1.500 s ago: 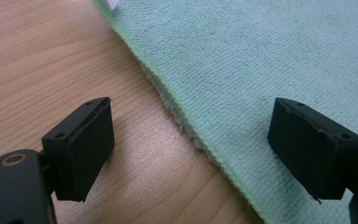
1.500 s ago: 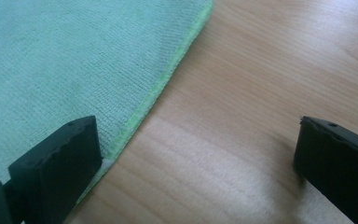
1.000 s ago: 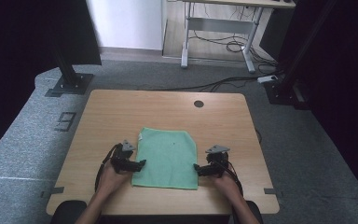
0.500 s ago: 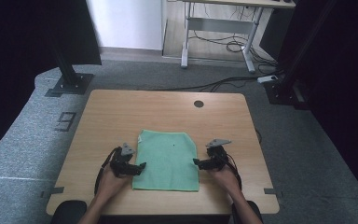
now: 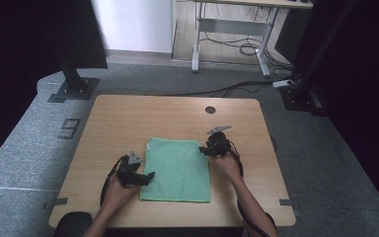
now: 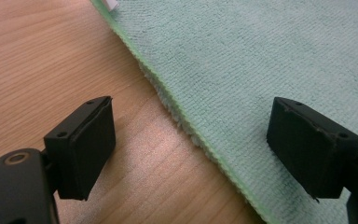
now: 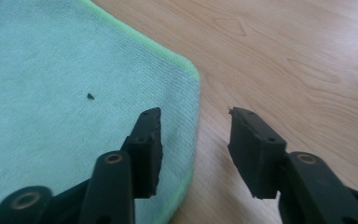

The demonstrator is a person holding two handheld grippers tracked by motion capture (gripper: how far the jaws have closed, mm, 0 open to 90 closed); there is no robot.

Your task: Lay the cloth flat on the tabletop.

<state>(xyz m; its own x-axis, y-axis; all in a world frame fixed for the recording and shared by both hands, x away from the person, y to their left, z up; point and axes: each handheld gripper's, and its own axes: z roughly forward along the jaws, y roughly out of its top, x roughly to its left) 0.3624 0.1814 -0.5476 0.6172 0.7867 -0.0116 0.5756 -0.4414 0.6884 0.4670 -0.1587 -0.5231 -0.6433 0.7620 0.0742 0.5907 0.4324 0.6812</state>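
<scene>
moved: right tongs [image 5: 208, 148] went up the towel's [image 5: 177, 170] right edge toward its far corner, closing partway, nothing held.
left tongs [image 5: 148, 176]: wide open, straddling the left edge.
step: placing for a fold.
next: pinch both edges.

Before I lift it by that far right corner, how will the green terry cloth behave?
The green terry cloth lies flat and thin on the wooden table, so it will probably drape limply. Its looped pile should grip the pads. The right gripper straddles its edge, jaws just closing.

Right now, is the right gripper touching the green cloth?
Cannot tell. In the right gripper view the right gripper straddles the green cloth edge with open jaws that have just been closing, nothing pinched; contact underneath is hidden.
</scene>
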